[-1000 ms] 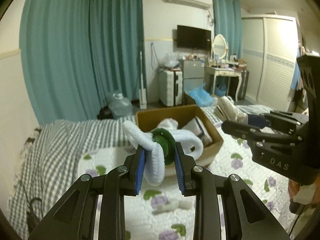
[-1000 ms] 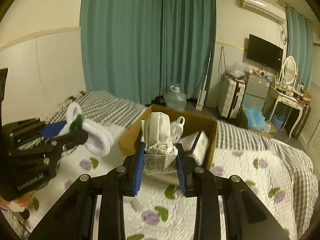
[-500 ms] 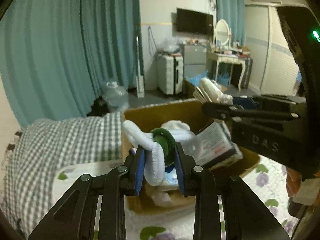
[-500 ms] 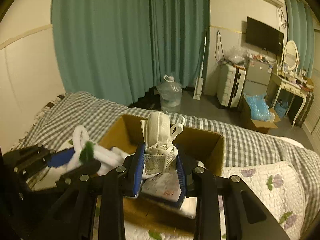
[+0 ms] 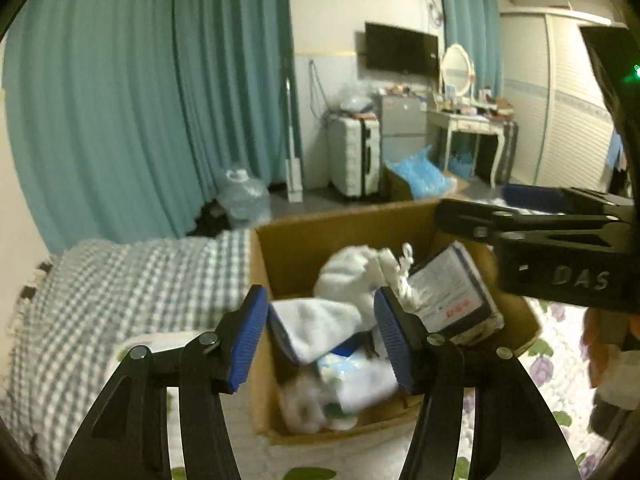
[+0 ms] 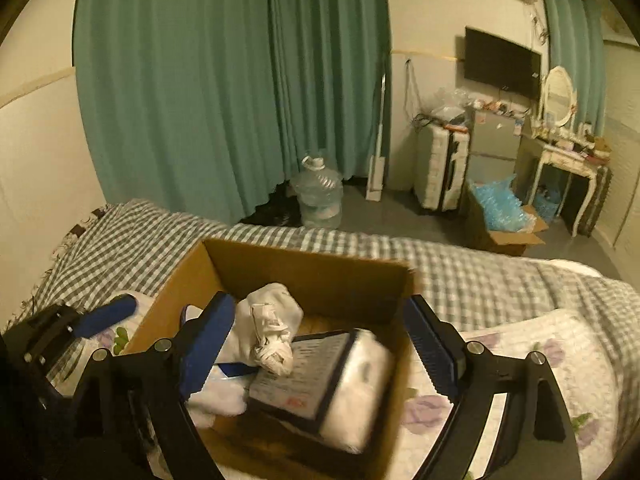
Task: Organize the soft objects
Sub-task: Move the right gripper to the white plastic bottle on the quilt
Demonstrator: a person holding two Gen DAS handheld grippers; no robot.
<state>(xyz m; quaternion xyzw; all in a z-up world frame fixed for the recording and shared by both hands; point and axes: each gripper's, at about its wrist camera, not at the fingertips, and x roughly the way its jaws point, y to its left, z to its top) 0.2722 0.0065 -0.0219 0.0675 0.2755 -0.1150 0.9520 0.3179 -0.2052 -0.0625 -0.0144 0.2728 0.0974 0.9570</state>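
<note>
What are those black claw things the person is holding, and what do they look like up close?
Each is a hand-held two-finger gripper. The left gripper and right gripper have angular black frames with silver screws and ribbed blue pads. Raised letters "DAS" mark the right one's side, and a small green light glows above.

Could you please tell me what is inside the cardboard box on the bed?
The cardboard box holds a white bundled cloth, a plastic-wrapped packet and white soft items. Whatever lies beneath them is covered.

Teal curtains; brown box; white socks inside; grey-and-white checked blanket; white quilt with purple flowers, green leaves; black tools with blue pads.
</note>
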